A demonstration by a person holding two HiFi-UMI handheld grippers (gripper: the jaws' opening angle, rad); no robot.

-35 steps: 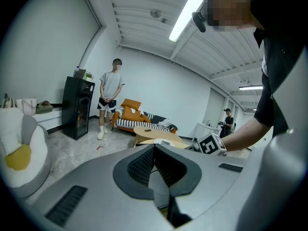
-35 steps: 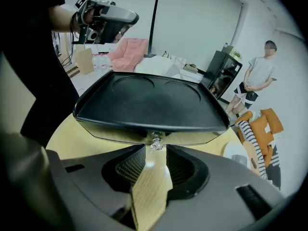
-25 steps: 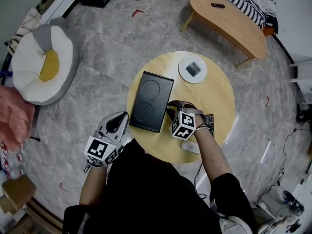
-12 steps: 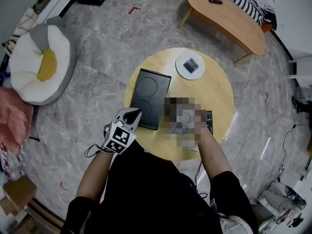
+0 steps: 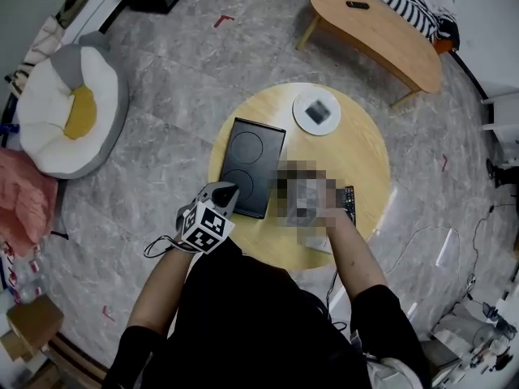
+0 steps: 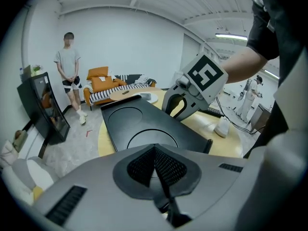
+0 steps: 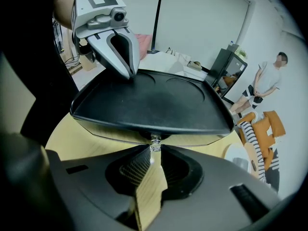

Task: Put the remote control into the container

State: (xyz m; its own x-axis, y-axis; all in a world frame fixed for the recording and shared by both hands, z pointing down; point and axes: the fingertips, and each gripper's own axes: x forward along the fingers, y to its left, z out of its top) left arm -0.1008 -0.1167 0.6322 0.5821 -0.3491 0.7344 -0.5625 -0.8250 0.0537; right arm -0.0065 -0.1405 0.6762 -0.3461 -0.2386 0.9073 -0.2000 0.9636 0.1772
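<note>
The black flat container (image 5: 251,167), its lid marked with two circles, lies on the round wooden table (image 5: 357,148). The black remote control (image 5: 349,201) lies to its right, half hidden by a hand. My right gripper (image 7: 155,146) is shut on a small metal knob on the container's edge (image 7: 155,139); in the head view a mosaic patch covers it. The left gripper view shows the right gripper (image 6: 174,112) standing at the container's (image 6: 144,124) right side. My left gripper (image 5: 229,191) is shut and empty, its tips (image 7: 129,73) resting at the container's (image 7: 149,100) near-left corner.
A white round disc (image 5: 317,112) with a dark object lies at the table's far side, a white object (image 5: 320,241) near its front edge. A cushion seat (image 5: 73,108), a low wooden table (image 5: 377,27) and floor cables (image 5: 422,241) surround it. A person (image 6: 67,71) stands beyond.
My left gripper has swung in from beside the table's left edge, rolled over and dropped onto the container's near-left corner. The right gripper has stayed at the container's right edge.
</note>
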